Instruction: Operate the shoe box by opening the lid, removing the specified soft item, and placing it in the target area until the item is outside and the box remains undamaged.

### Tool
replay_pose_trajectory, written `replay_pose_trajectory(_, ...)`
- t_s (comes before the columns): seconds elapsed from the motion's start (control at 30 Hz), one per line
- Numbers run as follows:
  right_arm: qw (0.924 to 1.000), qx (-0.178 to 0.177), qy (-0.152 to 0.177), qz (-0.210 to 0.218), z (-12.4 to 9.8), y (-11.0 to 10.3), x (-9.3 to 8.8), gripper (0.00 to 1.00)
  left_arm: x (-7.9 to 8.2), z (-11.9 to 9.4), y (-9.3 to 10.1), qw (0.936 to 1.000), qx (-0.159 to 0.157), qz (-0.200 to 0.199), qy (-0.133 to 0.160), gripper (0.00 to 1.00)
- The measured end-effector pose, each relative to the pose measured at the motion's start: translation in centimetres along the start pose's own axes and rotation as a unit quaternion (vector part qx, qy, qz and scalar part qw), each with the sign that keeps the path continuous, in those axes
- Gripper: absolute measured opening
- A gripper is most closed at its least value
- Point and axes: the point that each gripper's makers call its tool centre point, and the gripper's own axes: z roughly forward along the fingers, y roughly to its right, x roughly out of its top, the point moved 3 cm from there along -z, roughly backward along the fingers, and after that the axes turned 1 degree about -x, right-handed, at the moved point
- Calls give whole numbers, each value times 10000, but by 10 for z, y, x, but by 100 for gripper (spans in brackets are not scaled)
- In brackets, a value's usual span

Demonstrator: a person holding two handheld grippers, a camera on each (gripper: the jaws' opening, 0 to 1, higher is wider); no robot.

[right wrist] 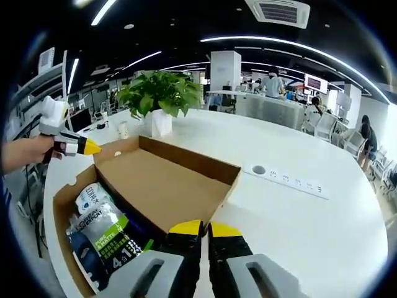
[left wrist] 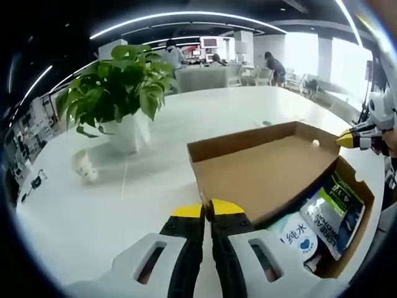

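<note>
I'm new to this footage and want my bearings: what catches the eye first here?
An open cardboard shoe box lies on the white table, its lid raised and soft packs lying inside. Behind it stands a leafy potted plant. Each gripper's yellow-tipped fingers sit shut at the box's edge.

From the left gripper view we look close across the shoe box (left wrist: 273, 167) toward the plant (left wrist: 121, 87); the right gripper view faces the same box (right wrist: 155, 186) from the opposite side, sharing the tabletop (right wrist: 298, 211).

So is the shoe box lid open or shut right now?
Open: the lid is swung back, its brown inside facing up, and soft packs show inside the shoe box.
</note>
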Motion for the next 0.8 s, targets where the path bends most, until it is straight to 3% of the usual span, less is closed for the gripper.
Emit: replay_pose_trajectory(0.8,9998,-5,-50,180,9,4,-2,0,-1,10,-2,10000,-15,-29,-65,3)
